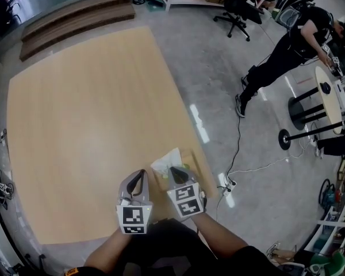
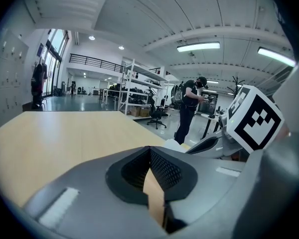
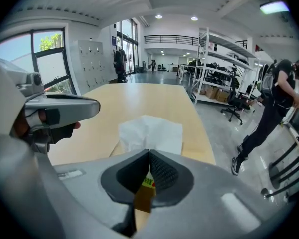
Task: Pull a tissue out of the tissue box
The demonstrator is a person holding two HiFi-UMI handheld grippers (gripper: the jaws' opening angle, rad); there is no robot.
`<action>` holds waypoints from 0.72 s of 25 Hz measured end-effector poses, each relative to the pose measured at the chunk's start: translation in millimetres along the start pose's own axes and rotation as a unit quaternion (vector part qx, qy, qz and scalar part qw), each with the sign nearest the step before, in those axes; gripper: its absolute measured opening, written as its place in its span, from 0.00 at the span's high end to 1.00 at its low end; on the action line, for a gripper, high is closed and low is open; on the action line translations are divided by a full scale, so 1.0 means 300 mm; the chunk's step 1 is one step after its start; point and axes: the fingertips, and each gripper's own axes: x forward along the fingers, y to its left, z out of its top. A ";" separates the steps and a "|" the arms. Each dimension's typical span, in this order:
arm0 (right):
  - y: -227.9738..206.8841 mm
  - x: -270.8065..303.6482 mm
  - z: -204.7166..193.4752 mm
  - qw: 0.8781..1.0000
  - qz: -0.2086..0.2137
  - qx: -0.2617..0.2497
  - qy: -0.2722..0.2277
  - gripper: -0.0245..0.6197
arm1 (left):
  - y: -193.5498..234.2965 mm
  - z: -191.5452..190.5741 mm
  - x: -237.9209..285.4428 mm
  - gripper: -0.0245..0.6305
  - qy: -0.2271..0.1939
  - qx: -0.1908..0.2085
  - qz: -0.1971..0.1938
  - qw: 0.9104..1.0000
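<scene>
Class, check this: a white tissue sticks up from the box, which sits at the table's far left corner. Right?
Not quite. The tissue sticks up, but the box sits by the table's near right edge, as the head view shows.

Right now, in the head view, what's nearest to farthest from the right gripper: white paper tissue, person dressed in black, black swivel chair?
1. White paper tissue: right by the right gripper.
2. Person dressed in black: floor, far right.
3. Black swivel chair: top, beyond the person.
</scene>
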 end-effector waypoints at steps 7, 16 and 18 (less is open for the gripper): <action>-0.023 -0.030 0.044 0.999 -0.016 0.001 -0.031 0.97 | -0.005 0.028 -0.028 0.93 -0.008 0.006 0.005 1.000; 0.005 -0.202 0.127 0.992 -0.023 0.003 -0.127 0.97 | -0.066 0.031 -0.131 0.93 -0.032 0.016 0.019 0.999; 0.011 -0.247 0.135 0.989 -0.021 0.003 -0.148 0.97 | -0.088 0.029 -0.156 0.93 -0.037 0.019 0.023 0.999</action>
